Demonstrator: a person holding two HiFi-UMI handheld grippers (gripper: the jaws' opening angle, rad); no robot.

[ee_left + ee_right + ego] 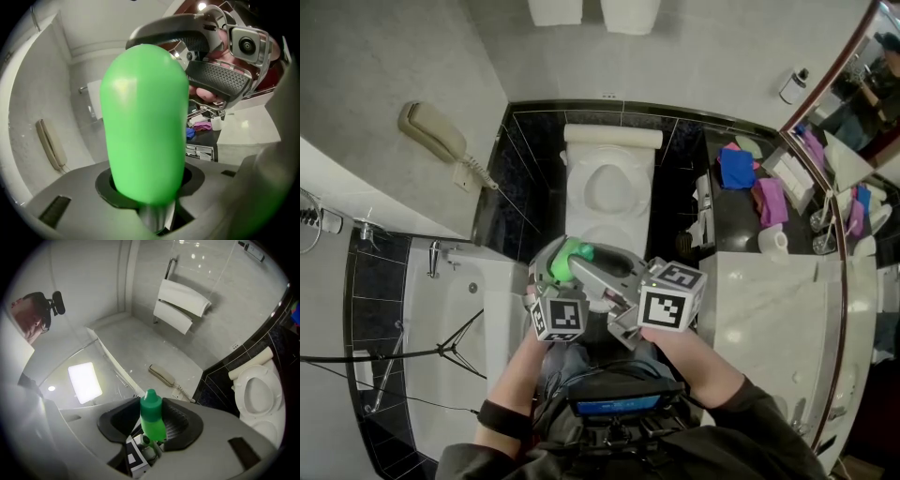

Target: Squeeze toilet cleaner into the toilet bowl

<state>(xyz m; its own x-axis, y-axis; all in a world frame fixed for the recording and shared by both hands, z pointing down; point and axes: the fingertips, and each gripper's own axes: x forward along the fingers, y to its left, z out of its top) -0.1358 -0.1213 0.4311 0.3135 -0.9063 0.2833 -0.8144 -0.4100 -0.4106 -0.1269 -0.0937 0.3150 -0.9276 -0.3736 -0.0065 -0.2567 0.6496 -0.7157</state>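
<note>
A green toilet-cleaner bottle [572, 260] is held in front of me, above the near end of the open white toilet [585, 187]. My left gripper [558, 267] is shut on the bottle [145, 122], which fills its view between the jaws. My right gripper [605, 274] reaches in from the right. One of its jaws arches over the bottle's end and its ribbed pad [215, 80] lies against the side. In the right gripper view the capped bottle [152, 420] stands between the two dark pads, and the toilet [243, 380] is at the right.
A bathtub [469, 309] lies to the left with a wall phone [436, 134] above it. A marble counter [769, 300] at the right has blue [736, 169] and purple cloths behind it. Folded towels [180, 305] hang on the far wall.
</note>
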